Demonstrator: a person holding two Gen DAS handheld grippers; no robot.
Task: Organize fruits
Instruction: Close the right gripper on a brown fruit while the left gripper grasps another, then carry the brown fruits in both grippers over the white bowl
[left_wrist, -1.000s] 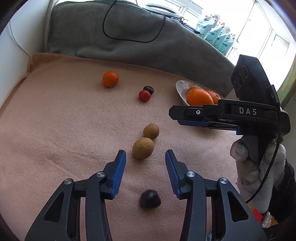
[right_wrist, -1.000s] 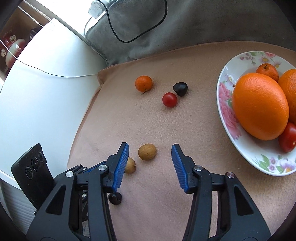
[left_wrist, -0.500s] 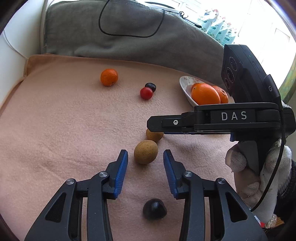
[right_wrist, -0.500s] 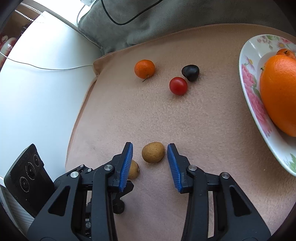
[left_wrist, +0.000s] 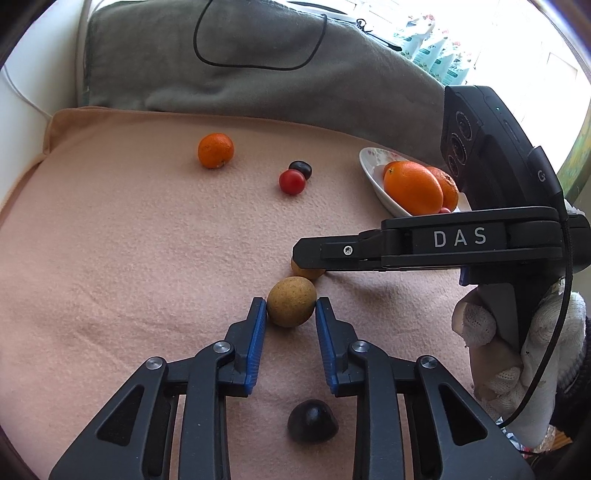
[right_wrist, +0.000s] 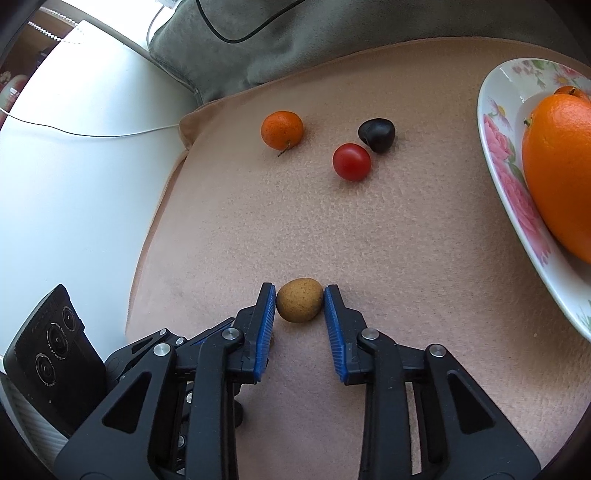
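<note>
"DAS" reads in white on the right gripper (left_wrist: 310, 258) body. Surface is a peach fleece blanket (left_wrist: 129, 258) with a grey cushion (left_wrist: 258, 85) behind it.

Left gripper (left_wrist: 291, 308) pads touch a tan longan (left_wrist: 291, 301); right gripper pads touch the second longan (right_wrist: 299, 300), just behind the first.

Floral plate (right_wrist: 506, 177) holds oranges (right_wrist: 557, 170). Mandarin (left_wrist: 215, 150), cherry tomato (left_wrist: 292, 182) and dark fruit (left_wrist: 300, 169) lie left of the plate.

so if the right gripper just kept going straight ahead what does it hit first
The right gripper already has a tan fruit between its pads, so that comes first. Beyond it the beige cloth looks bare up to the red tomato, though depth is hard to judge.
</note>
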